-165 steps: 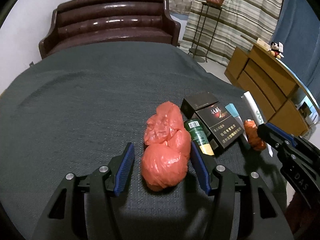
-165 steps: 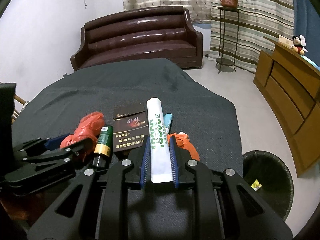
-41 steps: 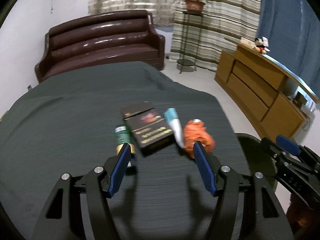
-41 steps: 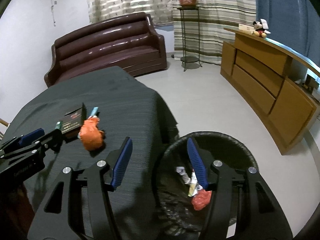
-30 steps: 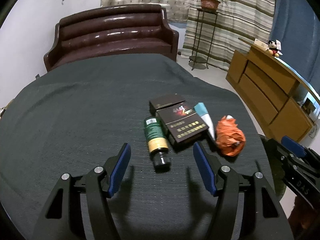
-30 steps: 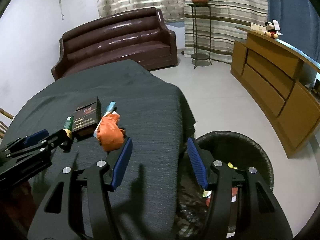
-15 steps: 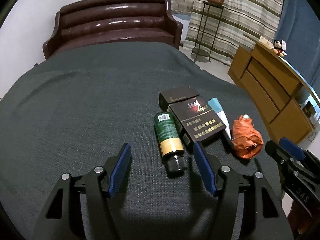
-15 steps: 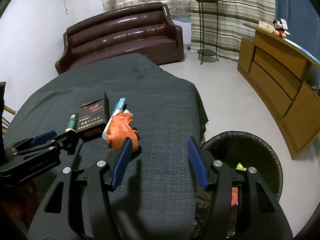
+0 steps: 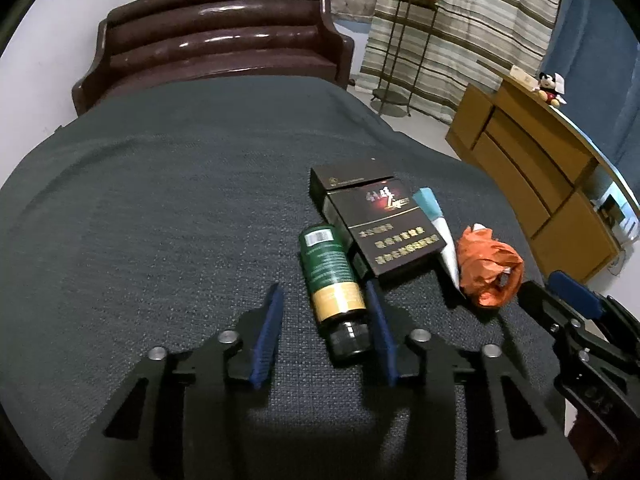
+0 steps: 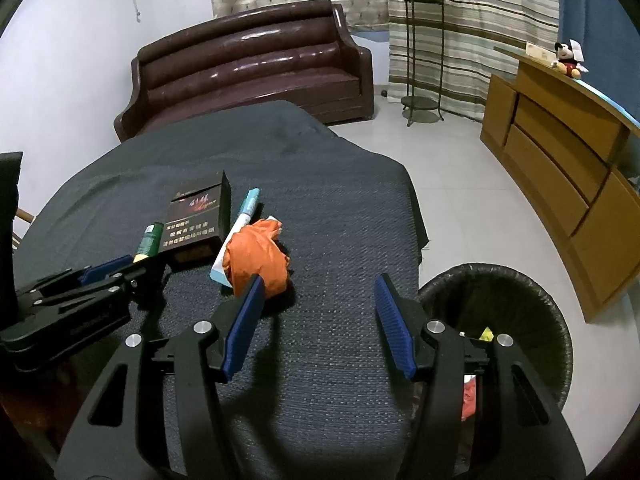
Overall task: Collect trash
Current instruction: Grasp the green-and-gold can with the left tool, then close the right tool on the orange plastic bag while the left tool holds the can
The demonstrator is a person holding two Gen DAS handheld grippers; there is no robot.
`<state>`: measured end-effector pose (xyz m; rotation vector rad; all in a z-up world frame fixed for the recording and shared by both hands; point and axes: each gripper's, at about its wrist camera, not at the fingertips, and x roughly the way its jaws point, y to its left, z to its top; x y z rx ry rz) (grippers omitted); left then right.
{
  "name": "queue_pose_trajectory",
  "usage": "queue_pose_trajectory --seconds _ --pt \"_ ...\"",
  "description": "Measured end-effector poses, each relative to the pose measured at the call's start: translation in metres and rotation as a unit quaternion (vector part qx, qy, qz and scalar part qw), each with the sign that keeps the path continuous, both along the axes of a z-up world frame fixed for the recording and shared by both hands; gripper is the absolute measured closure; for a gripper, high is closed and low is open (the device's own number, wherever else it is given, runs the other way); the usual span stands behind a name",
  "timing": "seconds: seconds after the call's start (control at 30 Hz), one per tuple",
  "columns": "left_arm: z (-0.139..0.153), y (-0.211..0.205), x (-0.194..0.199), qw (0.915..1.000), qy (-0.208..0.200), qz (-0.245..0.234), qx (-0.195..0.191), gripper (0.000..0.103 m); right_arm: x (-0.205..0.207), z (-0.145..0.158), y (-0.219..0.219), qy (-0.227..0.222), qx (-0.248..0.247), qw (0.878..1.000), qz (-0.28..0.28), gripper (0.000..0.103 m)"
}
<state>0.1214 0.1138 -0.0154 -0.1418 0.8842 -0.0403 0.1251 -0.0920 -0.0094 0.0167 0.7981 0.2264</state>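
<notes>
A green bottle [image 9: 328, 268] with a gold band and black cap lies on the dark-clothed table [image 9: 160, 200]. My left gripper [image 9: 323, 286] straddles it and its jaws are closing. The right pad is at the bottle's side; a gap remains at the left pad. Beside the bottle lie a black cigarette box [image 9: 384, 228], a blue-and-white tube [image 9: 438, 224] and a crumpled orange bag [image 9: 490, 264]. My right gripper [image 10: 319, 279] stands open over the table with nothing between its fingers. The orange bag [image 10: 256, 258] sits just beyond its left fingertip.
A black trash bin [image 10: 500, 300] with litter inside stands on the floor off the table's right edge. A brown sofa [image 10: 248, 64] is behind the table, a wooden cabinet [image 10: 560, 152] at the right, and a plant stand [image 10: 420, 60] by the curtains.
The left gripper's jaws have narrowed around the green bottle after moving in over it. The right gripper has swung from over the bin towards the orange bag.
</notes>
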Motion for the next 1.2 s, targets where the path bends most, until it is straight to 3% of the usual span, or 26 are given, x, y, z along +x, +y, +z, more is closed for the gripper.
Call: queue_pose_trajectory --seconds 0.13,0.6,0.93,1.2 --pt "0.0 0.002 -0.001 0.9999 0.0 -0.008 -0.006 0.077 0.001 -0.001 0.002 0.002 -0.001 1.0 0.001 0.047" --pt "0.002 0.035 -0.011 0.9998 -0.003 0.019 -0.005 0.077 -0.004 0.008 0.014 -0.012 0.002 1.0 0.017 0.047" --pt "0.005 0.06 -0.017 0.9984 -0.016 0.053 0.012 0.077 0.011 0.002 0.031 0.003 -0.002 1.0 0.028 0.047" --pt "0.002 0.063 -0.021 0.9985 -0.015 0.052 0.009 0.077 0.013 -0.004 0.041 0.017 -0.017 0.999 0.039 0.064"
